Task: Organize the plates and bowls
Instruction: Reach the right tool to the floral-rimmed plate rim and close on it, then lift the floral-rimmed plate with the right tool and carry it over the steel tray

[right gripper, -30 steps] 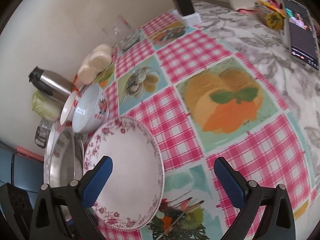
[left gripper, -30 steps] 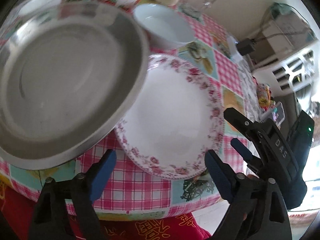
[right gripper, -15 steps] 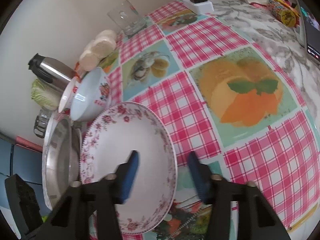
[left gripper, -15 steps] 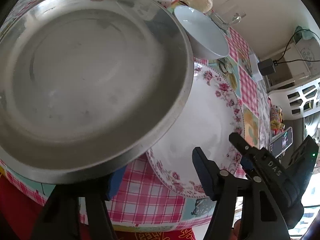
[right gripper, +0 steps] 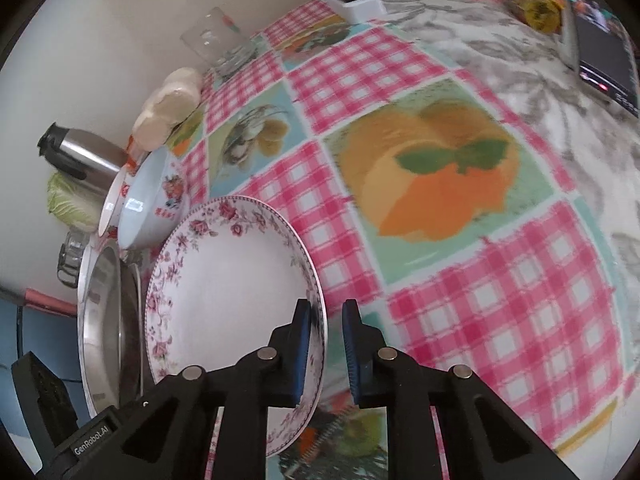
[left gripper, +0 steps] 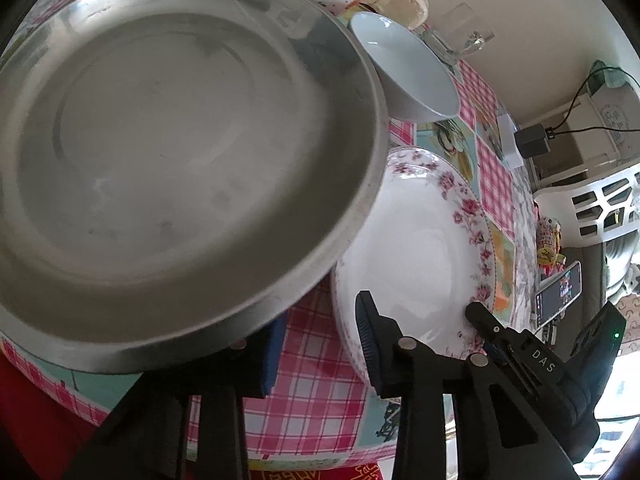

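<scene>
Both tools closed in: right tool (right gripper: 325,354) seemingly clamps floral plate (right gripper: 224,276); left tool (left gripper: 320,354) apart; two bowls.

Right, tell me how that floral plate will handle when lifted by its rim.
The floral plate looks glazed and glossy, so its thin rim may slip between the right gripper, whose jaws have just been closing with that rim between them. It looks ceramic: probably stiff, fairly heavy, and apt to chip against the steel pan beside it.

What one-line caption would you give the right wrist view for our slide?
Right gripper, jaws just closing, straddles the rim of the floral plate on the checked tablecloth.
</scene>
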`<state>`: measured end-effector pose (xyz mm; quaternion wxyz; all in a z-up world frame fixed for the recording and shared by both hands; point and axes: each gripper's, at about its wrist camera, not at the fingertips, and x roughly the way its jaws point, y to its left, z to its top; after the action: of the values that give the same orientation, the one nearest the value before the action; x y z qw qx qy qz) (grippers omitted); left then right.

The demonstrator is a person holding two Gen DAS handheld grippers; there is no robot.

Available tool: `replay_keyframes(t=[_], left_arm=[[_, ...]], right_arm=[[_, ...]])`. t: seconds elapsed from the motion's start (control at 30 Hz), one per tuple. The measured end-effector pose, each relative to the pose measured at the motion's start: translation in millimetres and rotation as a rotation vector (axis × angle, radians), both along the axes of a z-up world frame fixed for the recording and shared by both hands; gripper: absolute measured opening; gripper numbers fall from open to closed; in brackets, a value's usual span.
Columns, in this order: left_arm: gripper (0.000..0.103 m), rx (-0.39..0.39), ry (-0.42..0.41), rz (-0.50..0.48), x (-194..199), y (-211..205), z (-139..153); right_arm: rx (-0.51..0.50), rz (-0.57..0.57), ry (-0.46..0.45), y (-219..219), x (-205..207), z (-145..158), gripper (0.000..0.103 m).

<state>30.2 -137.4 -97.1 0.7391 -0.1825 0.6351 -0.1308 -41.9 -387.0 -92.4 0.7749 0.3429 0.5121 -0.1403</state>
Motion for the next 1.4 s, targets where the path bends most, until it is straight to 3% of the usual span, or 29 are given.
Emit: replay_keyframes(t=[0.33,0.6,0.93,1.1,1.4], left_arm=[[0.032,-0.044,-0.024,-0.017,5.0,-19.0,-3.5],[0.029,-0.052,-0.045,0.011,1.5,-2.1,-1.4],[0.028,-0.052,-0.106,0.025,9.1,-8.4,-1.6],[0.012,-0.049,-0.124,0.012,12.9,-11.4,-4.0],[0.011,-0.092,-0.1,-0.043,8.8,-22.4,-1.8]], right_arm=[[0.066,-0.054,-0.035,-15.1,-14.5,-2.2,0.016],[0.141,-0.109,-0.098,-30.7,-21.3,-8.2,0.016],[0.112,-0.09,-0.137,-29.0,-10.0,-10.1,0.016],[0.051,-0.058,-0.127,-19.2,-0.6,-7.0,0.014],[0.034,-0.067,-0.111,-27.8,-10.1,0.0,0.012]])
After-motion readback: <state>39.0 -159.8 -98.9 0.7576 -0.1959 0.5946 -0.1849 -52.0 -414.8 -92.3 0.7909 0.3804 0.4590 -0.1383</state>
